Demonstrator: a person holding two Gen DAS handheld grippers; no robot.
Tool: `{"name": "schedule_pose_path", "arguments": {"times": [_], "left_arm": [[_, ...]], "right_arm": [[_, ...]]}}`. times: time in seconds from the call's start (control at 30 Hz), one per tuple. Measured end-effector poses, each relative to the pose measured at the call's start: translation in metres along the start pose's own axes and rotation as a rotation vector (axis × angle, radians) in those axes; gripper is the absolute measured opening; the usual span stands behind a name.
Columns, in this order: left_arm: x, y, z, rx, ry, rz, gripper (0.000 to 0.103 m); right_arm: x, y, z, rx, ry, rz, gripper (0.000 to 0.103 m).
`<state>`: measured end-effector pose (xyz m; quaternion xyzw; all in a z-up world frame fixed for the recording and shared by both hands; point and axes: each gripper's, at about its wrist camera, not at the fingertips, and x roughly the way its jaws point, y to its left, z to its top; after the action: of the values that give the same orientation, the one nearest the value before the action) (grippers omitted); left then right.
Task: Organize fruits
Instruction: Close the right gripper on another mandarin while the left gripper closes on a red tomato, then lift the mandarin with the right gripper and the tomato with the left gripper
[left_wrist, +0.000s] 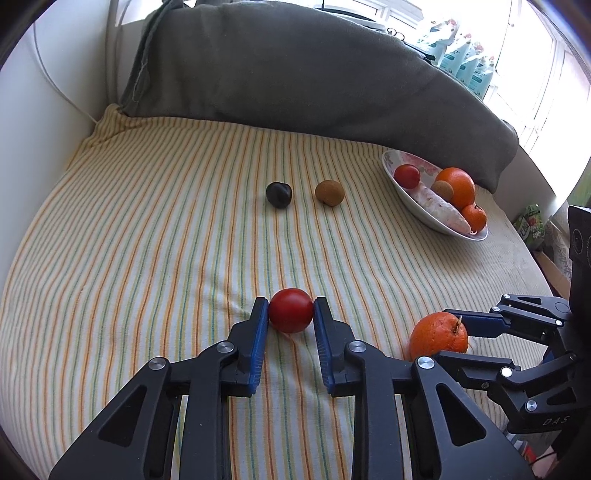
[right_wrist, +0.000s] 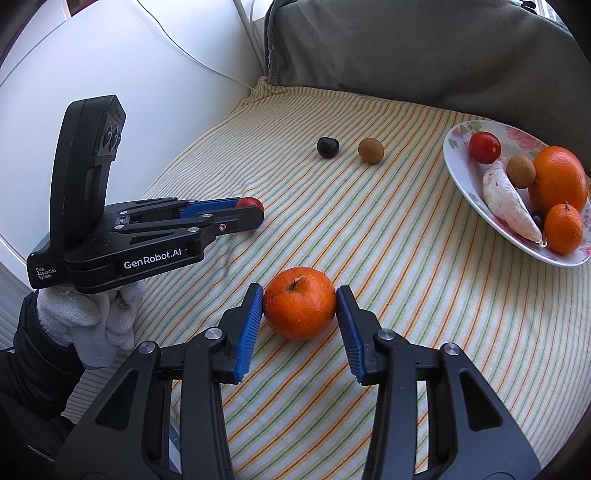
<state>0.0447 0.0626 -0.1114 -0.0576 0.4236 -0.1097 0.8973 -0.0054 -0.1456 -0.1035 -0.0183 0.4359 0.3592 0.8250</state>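
Left gripper (left_wrist: 291, 311) pinches the tomato (left_wrist: 290, 310); right gripper (right_wrist: 300, 303) clamps the orange (right_wrist: 300, 302) centred between pads. Lift gently, carry both to the plate (right_wrist: 458, 138).

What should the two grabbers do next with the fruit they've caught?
Probably lift both and carry them toward the plate. The left gripper pinches the red tomato, and the right gripper pinches the orange; both fruits rest on the striped cloth.

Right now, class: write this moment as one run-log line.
left gripper: shut on red tomato | right gripper: shut on orange | both on cloth
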Motion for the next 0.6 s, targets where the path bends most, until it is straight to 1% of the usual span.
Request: {"name": "schedule_pose_path", "arguments": {"times": [0.4,0.6], "left_arm": [[-0.009,-0.018,0.012,0.028,-0.037,-0.033,0.023],[-0.009,-0.032,0.024,0.052,-0.056,-0.047,0.023]], "right_arm": [[-0.034,-0.015,0.001,0.038,-0.072,-0.043,0.043],[-0.048,-0.026,0.009,0.058,-0.109,-0.068,0.043]]}}
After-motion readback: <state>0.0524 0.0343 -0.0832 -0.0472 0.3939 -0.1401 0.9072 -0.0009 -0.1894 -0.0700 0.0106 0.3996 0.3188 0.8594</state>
